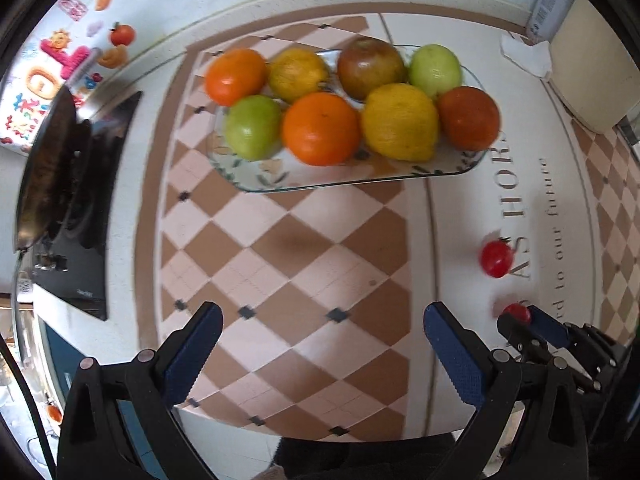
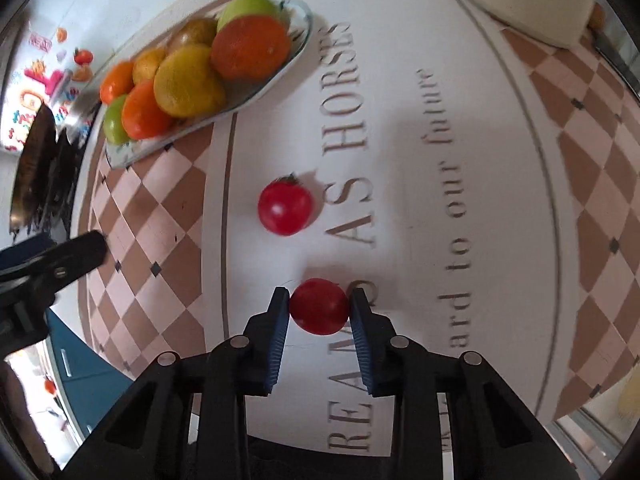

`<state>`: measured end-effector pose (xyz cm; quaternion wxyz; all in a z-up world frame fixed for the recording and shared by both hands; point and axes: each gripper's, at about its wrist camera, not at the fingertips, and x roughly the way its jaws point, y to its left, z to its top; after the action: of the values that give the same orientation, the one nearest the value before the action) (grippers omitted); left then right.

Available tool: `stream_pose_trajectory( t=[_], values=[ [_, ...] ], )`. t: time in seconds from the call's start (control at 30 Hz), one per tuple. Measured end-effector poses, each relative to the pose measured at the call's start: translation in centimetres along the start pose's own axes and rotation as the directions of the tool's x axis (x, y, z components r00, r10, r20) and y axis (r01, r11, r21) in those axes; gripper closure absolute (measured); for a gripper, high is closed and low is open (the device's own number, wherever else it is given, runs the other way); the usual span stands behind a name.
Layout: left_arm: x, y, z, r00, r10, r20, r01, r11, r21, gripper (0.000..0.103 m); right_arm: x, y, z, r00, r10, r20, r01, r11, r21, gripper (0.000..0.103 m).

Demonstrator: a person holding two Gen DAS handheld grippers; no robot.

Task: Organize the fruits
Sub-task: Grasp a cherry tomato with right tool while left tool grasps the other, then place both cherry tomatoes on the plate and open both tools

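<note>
A glass tray holds several oranges, lemons and apples; it also shows in the right wrist view. Two small red tomatoes lie on the patterned tablecloth. My right gripper is shut on the nearer tomato, low over the cloth; the same tomato shows in the left wrist view. The other tomato lies free just beyond it, also in the left wrist view. My left gripper is open and empty above the checkered cloth, in front of the tray.
A black stove with a dark pan stands at the left. A cream box and crumpled paper sit at the back right. Colourful stickers cover the wall at the far left.
</note>
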<state>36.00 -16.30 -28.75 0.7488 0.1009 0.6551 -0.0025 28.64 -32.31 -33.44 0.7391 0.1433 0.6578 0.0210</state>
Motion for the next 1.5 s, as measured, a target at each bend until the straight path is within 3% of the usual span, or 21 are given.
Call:
stream_pose_trajectory(
  t=[0.3,0.4,0.63,0.77,0.97,1.1,1.33,1.5],
  values=[
    [2.6,-7.4,2.2,0.978,-0.195,-0.078,0.203,0.973,0.108,0.002,-2.5,-6.8,0.6,1.0,-0.015,0.025,0.012,0.991,0.132,0.07],
    [3.6,-10.1,2.6,0.974,-0.208,-0.096,0.221,0.963,0.157,0.015,-2.6,-8.0,0.6,0.999,-0.029,0.025,0.024,0.988,0.155,0.07],
    [5.2,-13.2,2.7,0.973,-0.193,-0.122,0.217,0.951,0.221,0.067,-3.5,-9.6,0.6,0.999,-0.026,0.035,0.019,0.983,0.182,0.07],
    [5.0,-13.2,2.5,0.974,-0.201,-0.104,0.22,0.95,0.222,0.075,-4.0,-9.3,1.0,0.999,-0.019,0.044,0.011,0.984,0.176,0.07],
    [3.1,-9.8,2.6,0.961,-0.266,-0.073,0.274,0.953,0.128,0.075,-5.4,-7.6,2.0,0.997,0.015,0.076,-0.026,0.99,0.139,0.07],
    [1.0,-5.1,2.7,0.942,-0.334,-0.041,0.334,0.942,0.015,0.075,-6.1,-5.1,3.0,0.994,0.056,0.099,-0.066,0.993,0.103,0.07],
    [-1.2,5.7,3.3,0.909,-0.416,0.033,0.413,0.884,-0.22,0.075,-5.2,1.5,5.4,0.981,0.163,0.108,-0.166,0.986,0.018,0.07],
    [0.9,11.4,5.1,0.891,-0.452,0.046,0.435,0.82,-0.373,0.075,-2.2,7.1,7.5,0.969,0.229,0.09,-0.228,0.973,-0.023,0.07]
  ],
)
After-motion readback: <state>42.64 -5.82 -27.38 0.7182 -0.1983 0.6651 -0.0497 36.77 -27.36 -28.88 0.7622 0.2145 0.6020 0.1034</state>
